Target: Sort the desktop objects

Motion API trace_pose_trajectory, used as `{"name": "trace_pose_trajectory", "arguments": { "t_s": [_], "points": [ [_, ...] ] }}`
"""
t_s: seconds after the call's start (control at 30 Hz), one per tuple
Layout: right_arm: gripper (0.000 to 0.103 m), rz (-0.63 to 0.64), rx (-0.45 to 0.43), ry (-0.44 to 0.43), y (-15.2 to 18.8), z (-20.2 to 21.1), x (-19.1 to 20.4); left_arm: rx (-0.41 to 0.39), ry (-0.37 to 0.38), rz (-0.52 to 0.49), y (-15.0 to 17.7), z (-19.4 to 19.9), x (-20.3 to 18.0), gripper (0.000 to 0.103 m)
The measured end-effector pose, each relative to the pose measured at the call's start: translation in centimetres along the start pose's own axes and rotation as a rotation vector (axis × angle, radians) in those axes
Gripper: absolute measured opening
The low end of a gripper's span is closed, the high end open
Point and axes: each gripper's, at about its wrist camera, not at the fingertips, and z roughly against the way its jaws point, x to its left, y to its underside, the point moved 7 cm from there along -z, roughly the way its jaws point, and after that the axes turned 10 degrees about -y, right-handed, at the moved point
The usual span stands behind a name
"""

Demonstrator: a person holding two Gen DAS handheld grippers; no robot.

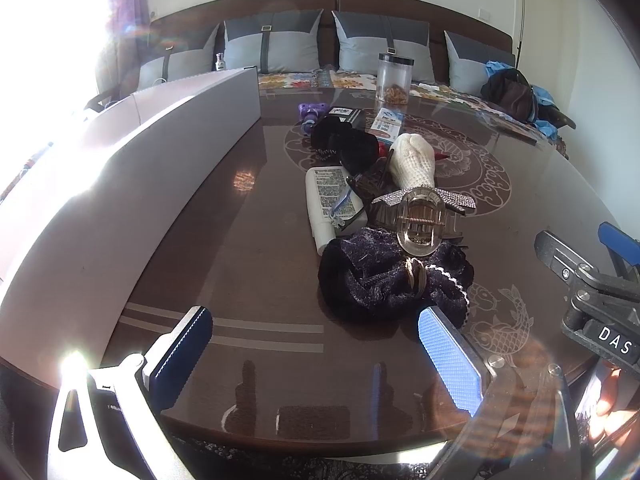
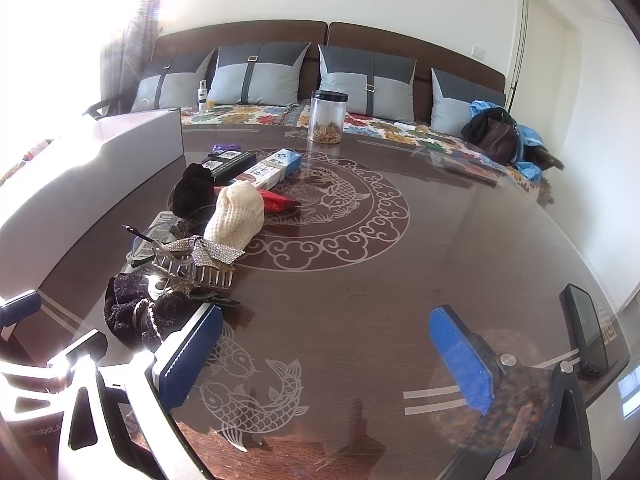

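A heap of small objects lies on the dark round table (image 1: pixel 248 264): a dark purple scrunchie (image 1: pixel 384 280), a clear hair claw clip (image 1: pixel 420 220), a white tube (image 1: pixel 326 204), a cream knit pouch (image 1: pixel 414 160), a black scrunchie (image 1: pixel 344 144) and flat boxes (image 1: pixel 386 122). My left gripper (image 1: pixel 316 356) is open and empty, just short of the purple scrunchie. My right gripper (image 2: pixel 324 356) is open and empty over bare table; the purple scrunchie (image 2: pixel 132 316) lies by its left finger, and the knit pouch (image 2: pixel 236 216) and boxes (image 2: pixel 272 168) lie farther off.
A long white open box (image 1: pixel 132 184) runs along the table's left side. A clear jar (image 2: pixel 327 116) stands at the far edge. A black phone (image 2: pixel 584 328) lies at the right rim. A sofa with cushions (image 2: pixel 256 76) is behind the table.
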Motion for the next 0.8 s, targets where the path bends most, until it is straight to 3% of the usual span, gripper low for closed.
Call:
{"name": "trace_pose_trajectory", "arguments": {
  "t_s": [0.8],
  "points": [
    [0.103, 0.001, 0.025, -0.012, 0.36, -0.64, 0.36, 0.027, -0.010, -0.029, 0.41, -0.60, -0.09, 0.103]
  ]
}}
